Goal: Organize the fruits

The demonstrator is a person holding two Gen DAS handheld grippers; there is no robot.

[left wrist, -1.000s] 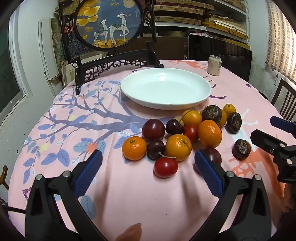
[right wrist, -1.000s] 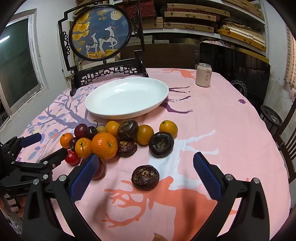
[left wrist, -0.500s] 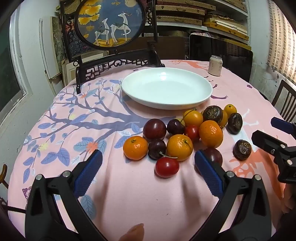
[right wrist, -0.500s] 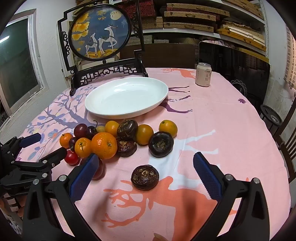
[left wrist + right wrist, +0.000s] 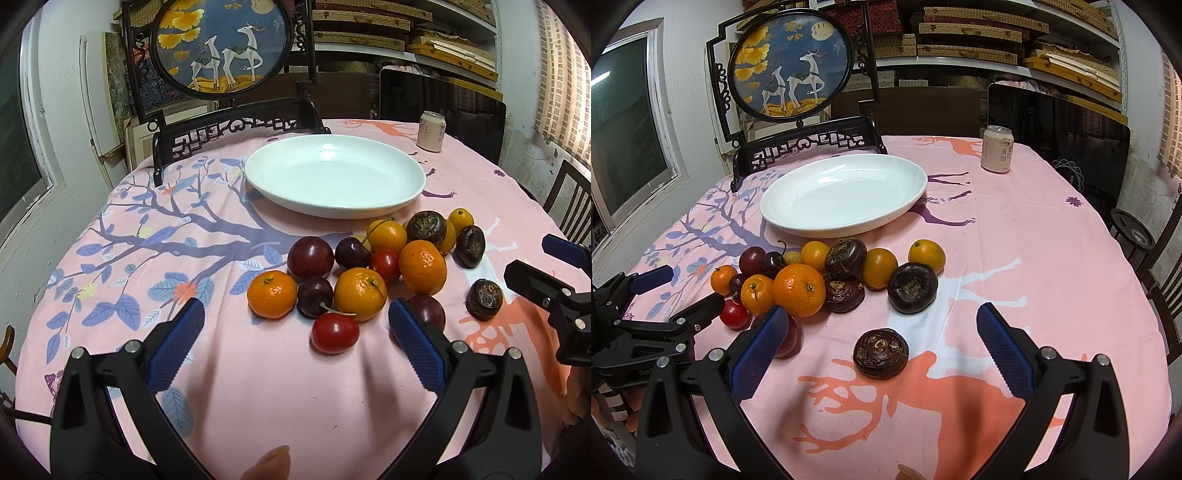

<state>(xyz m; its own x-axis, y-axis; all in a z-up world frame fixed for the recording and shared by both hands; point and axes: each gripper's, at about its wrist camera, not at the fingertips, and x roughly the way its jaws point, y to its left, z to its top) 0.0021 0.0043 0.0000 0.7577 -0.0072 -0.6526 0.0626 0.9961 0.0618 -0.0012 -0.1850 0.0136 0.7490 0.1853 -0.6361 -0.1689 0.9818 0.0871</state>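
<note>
Both tongs, left tongs and right tongs, gape wide and empty, poised to pick; the fruits cluster on the surface just near of the bare white plate.

The pale drink can standing on the tabletop carries a column of dark Chinese characters, of which "来阳" can be made out in the right wrist view; the characters above it are too blurred. On the left gripper body, small pale letters begin "Gen", the rest hidden.
</note>
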